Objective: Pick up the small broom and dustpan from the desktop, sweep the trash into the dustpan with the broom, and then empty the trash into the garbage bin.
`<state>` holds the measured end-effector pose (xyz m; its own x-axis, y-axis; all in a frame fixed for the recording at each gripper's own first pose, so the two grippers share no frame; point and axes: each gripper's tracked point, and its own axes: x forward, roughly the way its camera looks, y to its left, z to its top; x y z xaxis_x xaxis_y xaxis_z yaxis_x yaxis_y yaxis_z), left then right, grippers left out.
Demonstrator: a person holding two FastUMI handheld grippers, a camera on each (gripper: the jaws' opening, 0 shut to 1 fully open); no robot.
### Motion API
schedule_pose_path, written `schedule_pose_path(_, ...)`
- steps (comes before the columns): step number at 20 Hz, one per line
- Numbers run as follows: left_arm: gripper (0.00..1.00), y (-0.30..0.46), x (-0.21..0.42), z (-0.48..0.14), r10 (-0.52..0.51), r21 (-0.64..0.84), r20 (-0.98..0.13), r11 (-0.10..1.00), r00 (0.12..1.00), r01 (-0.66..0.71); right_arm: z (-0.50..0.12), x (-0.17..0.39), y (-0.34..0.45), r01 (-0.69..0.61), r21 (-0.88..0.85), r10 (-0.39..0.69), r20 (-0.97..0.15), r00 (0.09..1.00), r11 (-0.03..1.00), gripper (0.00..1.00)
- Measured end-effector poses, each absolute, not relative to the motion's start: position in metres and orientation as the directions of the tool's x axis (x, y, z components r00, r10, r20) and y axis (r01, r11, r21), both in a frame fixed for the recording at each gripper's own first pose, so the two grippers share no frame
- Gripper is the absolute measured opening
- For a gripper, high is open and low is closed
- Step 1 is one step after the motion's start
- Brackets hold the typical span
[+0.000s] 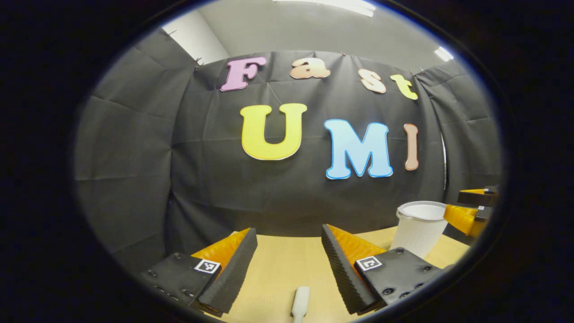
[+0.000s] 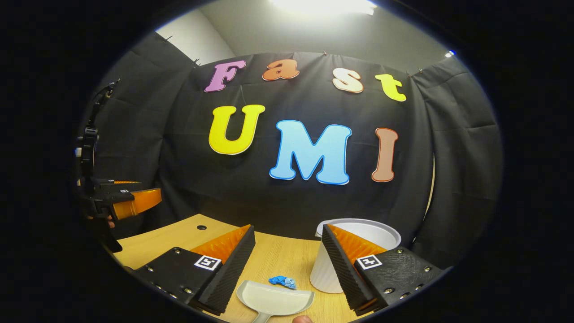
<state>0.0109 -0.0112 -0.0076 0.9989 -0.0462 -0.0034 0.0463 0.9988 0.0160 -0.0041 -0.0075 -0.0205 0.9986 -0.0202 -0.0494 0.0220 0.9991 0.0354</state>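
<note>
Since both grippers are hovering over the surface (image 2: 157,244) with nothing in them, I'd say we're at the very first step: grabbing the tools.

The left gripper (image 1: 289,264) has its fingers spread wide, holding nothing. A white handle (image 1: 300,303), probably the broom's (can't see the bristle end), lies on the surface in the gap between those fingers, low down and close in. So the next move for that side looks like dropping down and closing on that handle.

The right gripper (image 2: 288,264) is wide open too, also empty. The dustpan (image 2: 274,299) lies flat just below and between its fingers, its handle pointing back toward the camera. A crumpled blue scrap of trash (image 2: 282,281) sits right at the far edge of the pan, maybe touching it, hard to say. The white bin (image 2: 325,269) stands just right of the scrap, partly behind the right-hand finger.

The right side needs to come down and pinch the pan's handle without nudging the pan into the scrap.
</note>
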Motion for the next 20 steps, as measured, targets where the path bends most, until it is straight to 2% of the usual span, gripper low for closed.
schedule_pose_path(5,0.94,-0.019,0.010,-0.028,-0.079,0.049,-0.041,0.996,0.996,0.081,-0.043,-0.009,0.003,0.009,0.065,-0.001,-0.117,0.993,0.998,0.94)
schedule_pose_path(10,0.96,-0.029,0.010,-0.084,-0.123,0.055,-0.174,0.989,0.977,0.134,-0.086,-0.018,0.017,-0.009,0.101,0.034,-0.249,0.968,0.995,0.94)
schedule_pose_path(11,0.94,-0.031,0.009,-0.095,-0.135,0.050,-0.204,0.988,0.970,0.148,-0.093,-0.019,0.018,-0.005,0.105,0.034,-0.272,0.962,0.994,0.94)
schedule_pose_path(20,0.96,-0.033,0.011,-0.174,-0.188,0.023,-0.402,0.976,0.896,0.215,-0.150,-0.032,0.020,0.066,0.142,0.006,-0.453,0.891,0.988,0.94)
